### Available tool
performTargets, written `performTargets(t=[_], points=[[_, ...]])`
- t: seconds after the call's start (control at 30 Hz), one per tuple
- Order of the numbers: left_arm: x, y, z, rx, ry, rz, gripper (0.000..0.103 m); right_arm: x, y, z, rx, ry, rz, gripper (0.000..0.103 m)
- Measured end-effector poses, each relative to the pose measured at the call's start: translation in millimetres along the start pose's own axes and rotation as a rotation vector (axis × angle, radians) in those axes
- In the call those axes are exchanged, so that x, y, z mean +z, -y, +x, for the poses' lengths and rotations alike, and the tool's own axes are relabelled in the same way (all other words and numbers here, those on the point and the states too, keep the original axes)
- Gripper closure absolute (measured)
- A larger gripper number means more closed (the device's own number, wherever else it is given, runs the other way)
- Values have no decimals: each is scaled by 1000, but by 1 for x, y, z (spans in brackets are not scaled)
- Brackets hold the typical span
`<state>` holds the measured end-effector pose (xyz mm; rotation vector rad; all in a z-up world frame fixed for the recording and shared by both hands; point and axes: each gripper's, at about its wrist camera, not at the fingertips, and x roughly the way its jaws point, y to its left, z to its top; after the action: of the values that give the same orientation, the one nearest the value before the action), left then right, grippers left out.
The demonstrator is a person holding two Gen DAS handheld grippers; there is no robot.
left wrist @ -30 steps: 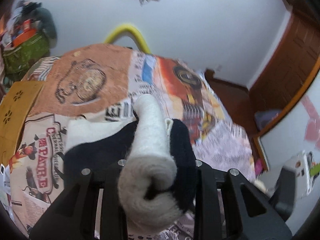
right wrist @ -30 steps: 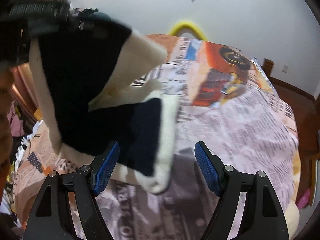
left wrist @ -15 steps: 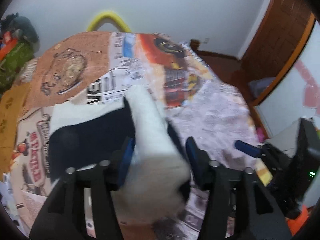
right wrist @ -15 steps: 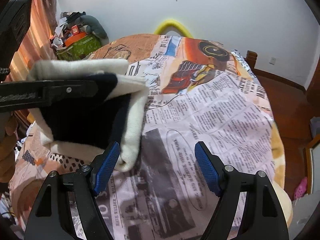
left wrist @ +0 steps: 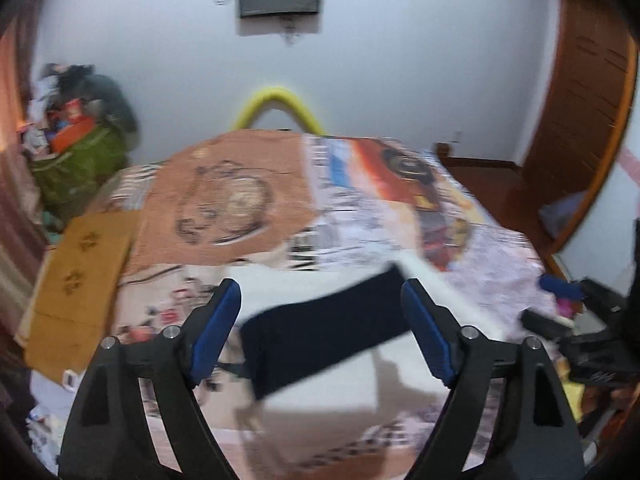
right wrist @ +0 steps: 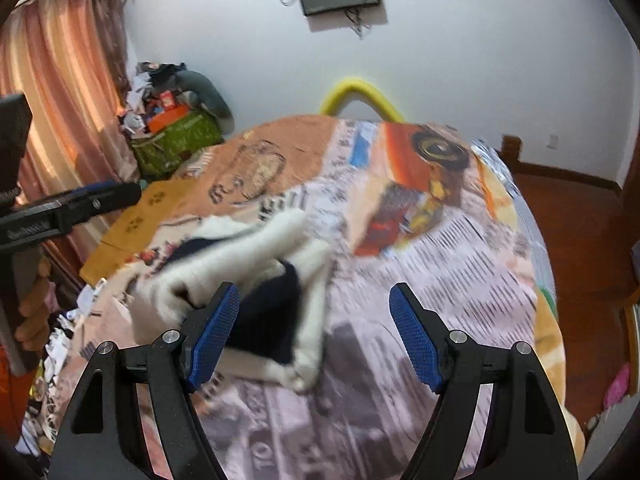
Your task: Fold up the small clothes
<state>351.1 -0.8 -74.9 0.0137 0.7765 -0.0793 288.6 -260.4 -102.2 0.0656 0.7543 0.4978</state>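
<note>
Change in left gripper point(left wrist: 320, 328): a second ago its jaws pinched a rolled white and dark bundle of cloth; now they stand spread wide with nothing between the blue pads point(left wrist: 216, 332), and the garment lies on the bed beyond them.
Change in right gripper point(right wrist: 314, 330): its jaws were spread before and are spread the same now, holding nothing; the left gripper's black finger, which half a second ago crossed over the cloth, now sits off to the left of the garment, clear of it.
Change in garment: it was lifted off the bed a second ago; now it rests on the bedspread point(right wrist: 460, 264).
Garment point(right wrist: 256, 280): small, white fleece with a dark navy panel, motion-blurred in both views.
Garment, right wrist view: a loose heap, white folds bunched on top and to the left, the dark panel showing near the right gripper's left pad, one white edge trailing toward the camera.
Garment point(left wrist: 324, 328), left wrist view: the dark panel runs as a slanted band between the two pads, white cloth on either side of it.
Garment's place: on the printed bedspread, near the bed's close edge, just right of the yellow-brown board point(left wrist: 80, 272) lying on the bed, well short of the yellow hoop point(left wrist: 280, 108) at the bed's far end.
</note>
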Motion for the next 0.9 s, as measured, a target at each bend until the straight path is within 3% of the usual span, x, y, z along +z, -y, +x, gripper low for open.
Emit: performTargets(t=[0.23,0.33,0.4,0.6,0.8,0.9], points=[[-20,-65,24,90,-60,-46,20,31,-53,26,76,44,-125,28],[-27,-76,40,89,-99,-64,20,39,-71,51,98,-8,-145,30],[-33,-81,55,74,-134,-78,20,39,-78,71,106,-60,-163,37],[-48,-65,91,7,-220,-75,20,14,-63,115,78,-234,-157,44],[-66,-25,117,-74,-286,-2,20,-17,-44,105,53,-257,-186,50],[-76,-7,120,-31,-267,70,17,-26,-44,96,39,-254,-217,50]])
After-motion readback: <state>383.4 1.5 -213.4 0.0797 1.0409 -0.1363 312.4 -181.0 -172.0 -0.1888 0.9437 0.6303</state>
